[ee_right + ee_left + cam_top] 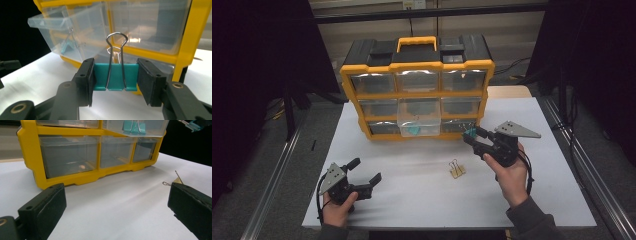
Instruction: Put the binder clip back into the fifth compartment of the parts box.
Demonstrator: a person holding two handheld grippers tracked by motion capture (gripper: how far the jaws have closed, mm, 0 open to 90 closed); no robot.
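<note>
1. Carrying is the step in hand, as I read it: the right hand-held gripper is pinching a teal binder clip by its two ends, wire handles pointing up, and holds it clear of the table, just in front of the yellow drawer organizer.
2. The middle drawer is pulled out and open at the top; another teal clip already lies inside it. From the high view the held clip sits beside the organizer's lower right corner, lower than and to the right of that drawer.
3. The left hand-held gripper rests low near the front left of the table, jaws spread with nothing between them.
4. A gold binder clip lies on the table between the two grippers, untouched.
5. Next move, I'd judge: lift the teal clip higher and bring it leftwards over the drawer's open top, then spread the jaws so it drops in. The handles stand tall, so it must clear the drawer's front lip.
6. After that, the gold clip looks like the next pick.
</note>
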